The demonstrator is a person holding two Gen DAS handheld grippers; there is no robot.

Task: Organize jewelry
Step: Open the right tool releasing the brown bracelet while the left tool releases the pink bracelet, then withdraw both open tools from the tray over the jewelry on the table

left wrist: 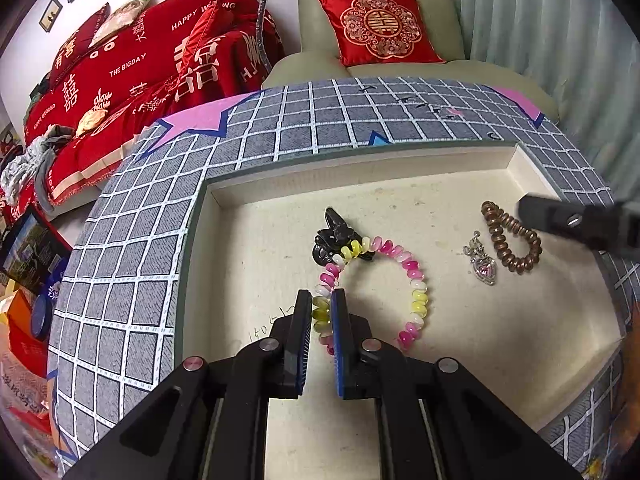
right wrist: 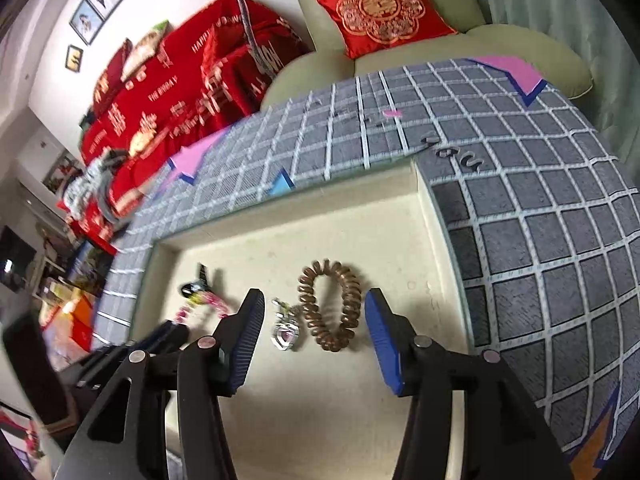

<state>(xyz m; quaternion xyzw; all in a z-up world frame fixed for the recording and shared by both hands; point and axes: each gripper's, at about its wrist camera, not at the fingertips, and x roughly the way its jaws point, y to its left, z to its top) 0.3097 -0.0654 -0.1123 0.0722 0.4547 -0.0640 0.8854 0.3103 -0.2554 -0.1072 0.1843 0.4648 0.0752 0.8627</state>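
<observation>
A cream tray (left wrist: 280, 184) holds the jewelry. My left gripper (left wrist: 321, 306) is shut on the pink, white and yellow bead bracelet (left wrist: 416, 280), pinching its near-left beads. A black hair claw (left wrist: 336, 236) lies at the bracelet's far side, touching it. A brown coil hair tie (left wrist: 510, 238) and a silver heart pendant (left wrist: 484, 266) lie to the right. In the right wrist view my right gripper (right wrist: 314, 308) is open above the tray (right wrist: 424, 208), its fingers either side of the coil hair tie (right wrist: 332, 306) and pendant (right wrist: 286, 330). The bracelet (right wrist: 208, 304) shows blurred at left.
The tray sits on a grey checked cloth (left wrist: 132, 260) with pink patches. Behind it stand a green armchair (left wrist: 376, 68) with a red cushion (left wrist: 380, 28) and a sofa under a red blanket (left wrist: 132, 76). Boxes and clutter lie at the left (left wrist: 28, 280).
</observation>
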